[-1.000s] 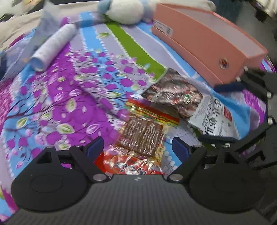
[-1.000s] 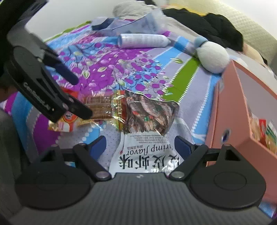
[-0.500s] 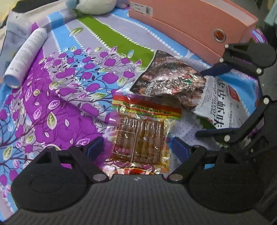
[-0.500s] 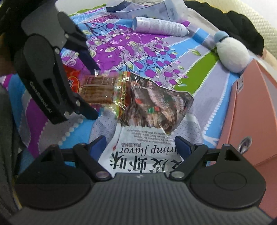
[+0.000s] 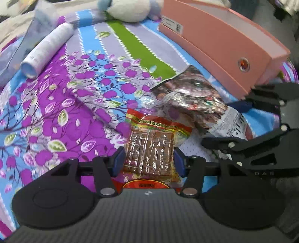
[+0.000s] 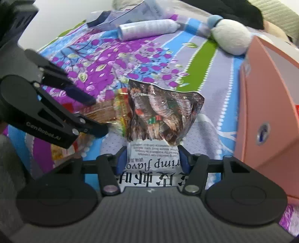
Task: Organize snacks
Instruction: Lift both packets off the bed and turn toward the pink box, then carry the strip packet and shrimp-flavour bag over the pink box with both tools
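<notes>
My left gripper (image 5: 149, 162) is shut on a clear pack of brown snack sticks (image 5: 151, 149) with a red and yellow header. My right gripper (image 6: 152, 160) is shut on a shrimp flavor snack bag (image 6: 162, 114), white at the near end and printed with shrimp. Both packs lie side by side on the flowered bedspread. The shrimp bag also shows in the left wrist view (image 5: 196, 97), with the right gripper (image 5: 228, 127) around its white end. The left gripper (image 6: 97, 115) shows in the right wrist view on the stick pack (image 6: 108, 112). A pink box (image 5: 220, 44) stands just beyond.
The pink box (image 6: 265, 104) holds some snacks at its right edge. A white cylinder bottle (image 5: 46, 50) and a white plush toy (image 5: 129, 9) lie farther back on the bedspread (image 5: 56, 104). A grey plastic bag (image 6: 127, 13) and dark clothes lie at the far edge.
Both grippers have closed from wide open onto their packs: the left on the brown stick pack, the right on the shrimp bag. Both cameras tilted slightly.
</notes>
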